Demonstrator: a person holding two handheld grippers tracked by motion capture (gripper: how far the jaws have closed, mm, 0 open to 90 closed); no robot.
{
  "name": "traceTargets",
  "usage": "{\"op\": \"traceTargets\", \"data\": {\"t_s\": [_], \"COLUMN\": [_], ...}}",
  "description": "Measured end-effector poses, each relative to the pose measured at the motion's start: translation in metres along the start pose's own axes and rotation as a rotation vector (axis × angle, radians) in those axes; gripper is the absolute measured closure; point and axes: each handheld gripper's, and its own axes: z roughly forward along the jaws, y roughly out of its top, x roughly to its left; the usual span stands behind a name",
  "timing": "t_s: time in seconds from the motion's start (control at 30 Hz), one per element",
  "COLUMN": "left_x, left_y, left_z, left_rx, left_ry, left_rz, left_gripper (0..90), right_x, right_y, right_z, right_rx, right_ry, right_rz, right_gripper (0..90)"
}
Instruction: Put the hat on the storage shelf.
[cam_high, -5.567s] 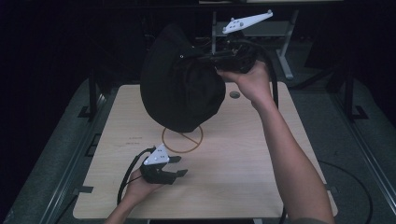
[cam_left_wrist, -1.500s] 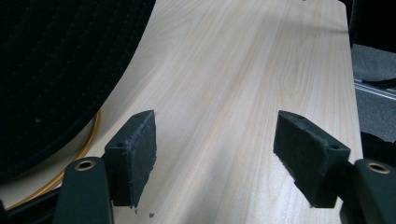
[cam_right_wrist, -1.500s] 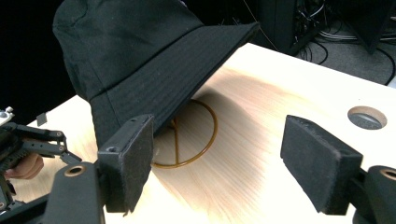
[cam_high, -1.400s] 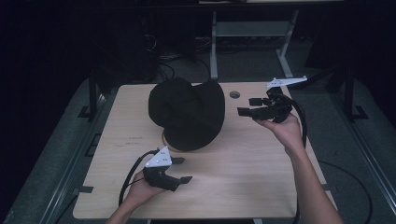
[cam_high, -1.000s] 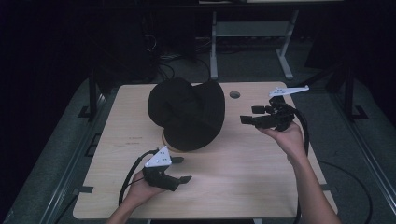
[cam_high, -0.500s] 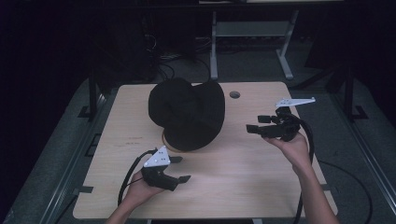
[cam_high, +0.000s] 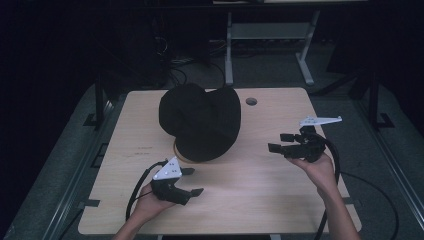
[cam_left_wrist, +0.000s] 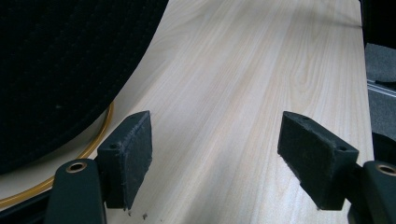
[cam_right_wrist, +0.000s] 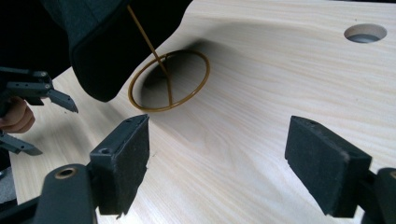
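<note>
A black brimmed hat (cam_high: 200, 122) sits on a stand with a gold wire ring base (cam_high: 181, 152) in the middle of the light wooden table (cam_high: 270, 200). My left gripper (cam_high: 192, 181) rests low near the front edge, open, just in front of the hat. In the left gripper view its pads (cam_left_wrist: 133, 149) stand wide apart beside the hat's brim (cam_left_wrist: 65, 65) and the ring (cam_left_wrist: 95, 142). My right gripper (cam_high: 278, 142) hovers open to the right of the hat, pointing at it. The right gripper view shows the ring (cam_right_wrist: 170, 79), its upright wire and the hat (cam_right_wrist: 105, 42) above.
A round cable hole (cam_high: 251, 101) lies in the table behind the hat to the right, also seen as the hole (cam_right_wrist: 365, 32) in the right gripper view. A metal frame (cam_high: 265, 35) stands beyond the table. Dark floor surrounds it.
The hat, earlier held up by my right gripper, now rests on its stand. My right gripper has drawn back towards the front right, away from the hat. The left gripper stayed put.
</note>
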Motion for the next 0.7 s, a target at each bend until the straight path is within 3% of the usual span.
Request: {"op": "traceTargets", "data": {"t_s": [0.27,0.7], "left_x": [0.001,0.002], "left_y": [0.0,-0.001], "left_z": [-0.001,-0.004], "left_rx": [0.002,-0.008], "left_ry": [0.001,0.007], "left_rz": [-0.013,-0.024], "left_gripper": [25.1,24.4], "right_x": [-0.002,-0.011], "right_y": [-0.017,-0.064], "right_z": [-0.006,-0.03], "right_rx": [-0.02,-0.07], "right_ry": [0.002,-0.045], "right_rz": [0.024,0.067], "right_gripper": [21.5,21.9]}}
